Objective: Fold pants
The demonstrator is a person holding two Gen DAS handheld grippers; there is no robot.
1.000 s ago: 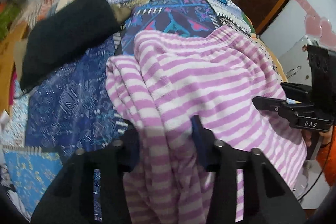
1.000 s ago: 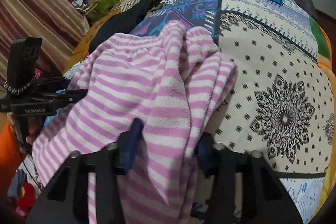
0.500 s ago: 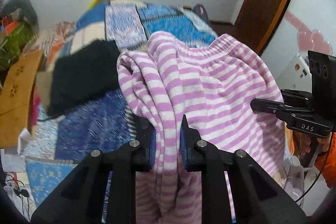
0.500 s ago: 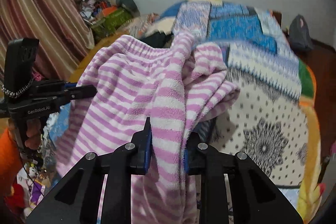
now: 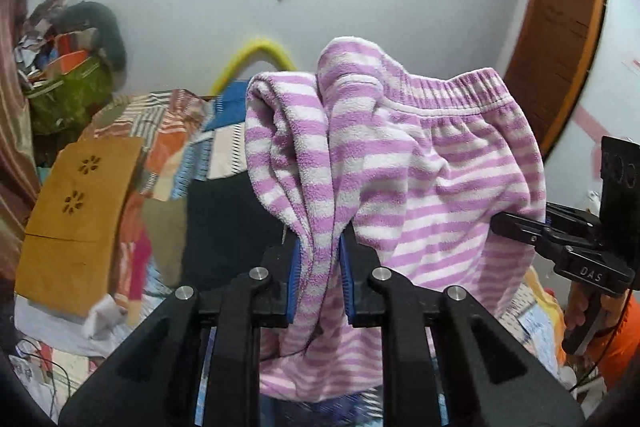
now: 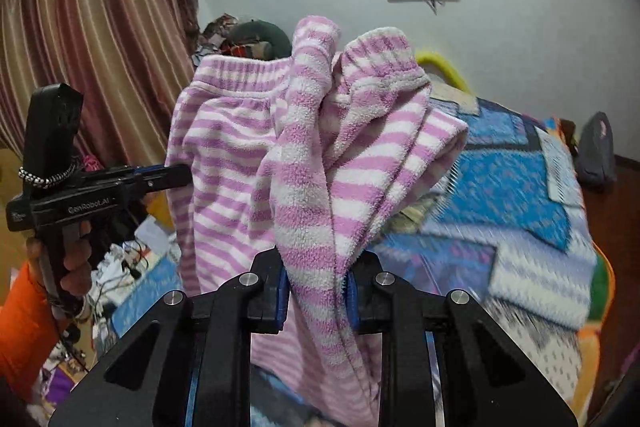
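The patchwork-quilted bed is lying below, and the pink-and-white striped fleece pants are being held in the air above it, waistband uppermost. For a clean fold, both grips should be kept level and drawn apart until the fabric is hanging flat, then lowered evenly. The left gripper is being kept clenched on a bunched edge of the pants; the right gripper is likewise clamped on the opposite edge, both pointing forward and raised.

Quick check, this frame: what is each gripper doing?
Left gripper: shut on the pink-and-white striped fleece pants, lifted.
Right gripper: shut on the same pants.
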